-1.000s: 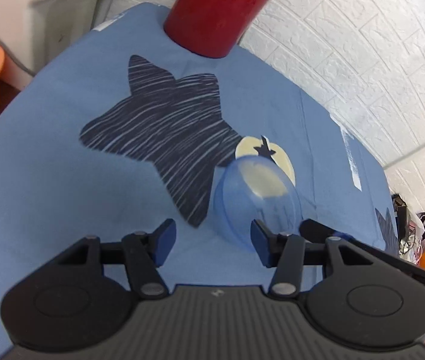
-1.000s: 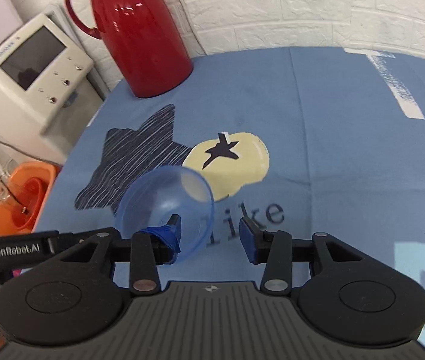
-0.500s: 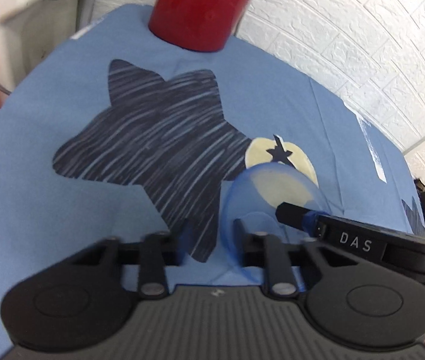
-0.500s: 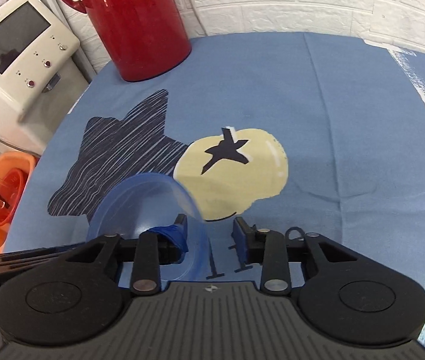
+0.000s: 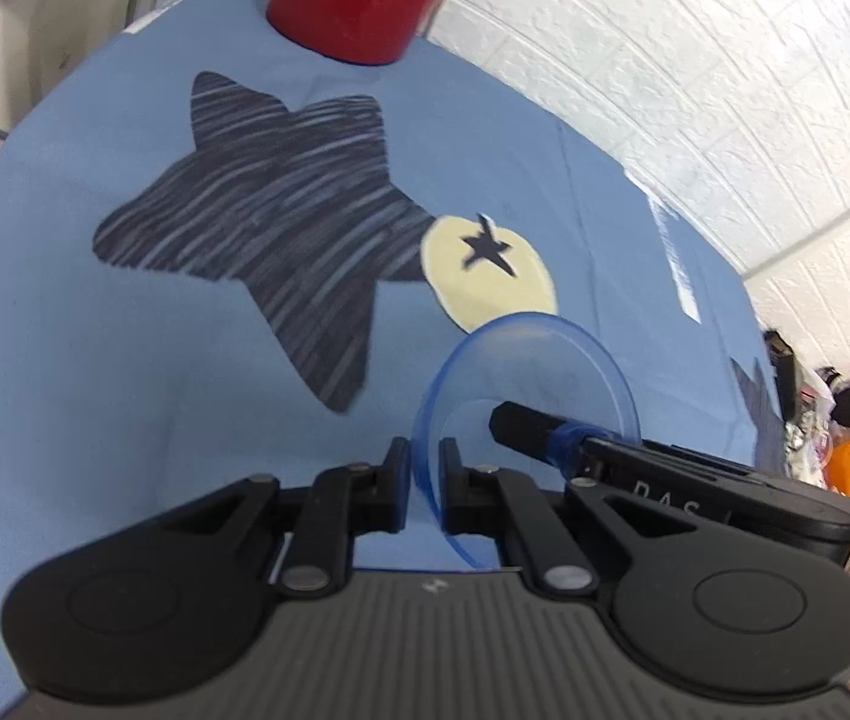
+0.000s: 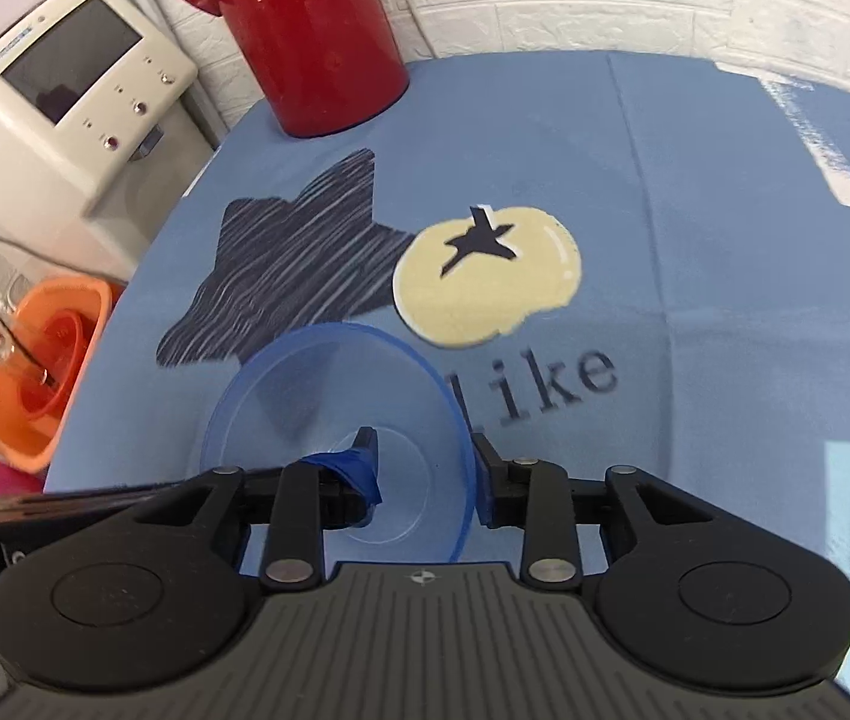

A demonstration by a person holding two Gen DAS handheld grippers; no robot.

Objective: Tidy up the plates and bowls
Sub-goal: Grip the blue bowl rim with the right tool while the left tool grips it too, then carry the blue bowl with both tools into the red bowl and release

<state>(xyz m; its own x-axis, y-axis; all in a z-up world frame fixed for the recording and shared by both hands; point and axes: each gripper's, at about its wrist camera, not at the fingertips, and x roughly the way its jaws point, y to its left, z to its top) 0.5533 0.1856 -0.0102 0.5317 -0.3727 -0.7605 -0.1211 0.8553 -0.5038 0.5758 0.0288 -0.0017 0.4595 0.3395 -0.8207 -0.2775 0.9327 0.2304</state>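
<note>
From the left wrist, the left gripper (image 5: 424,474) is pinching the rim of the clear blue bowl (image 5: 536,360), tilted above the blue tablecloth (image 5: 95,390). From the right wrist, the right gripper (image 6: 425,468) is clamping the bowl's wall (image 6: 341,390) at six o'clock. It looks light, thin and slippery; gripping the rim seems safest.

A translucent blue plastic bowl (image 6: 329,402), shallow with a thin rim and a flat round base, is tipped up on its side above the blue-clothed worktop (image 6: 725,276). Its rim sits pinched between the left hand-held gripper's (image 5: 424,474) fingers, while the right hand-held gripper (image 6: 425,468) straddles its opposite wall.
</note>
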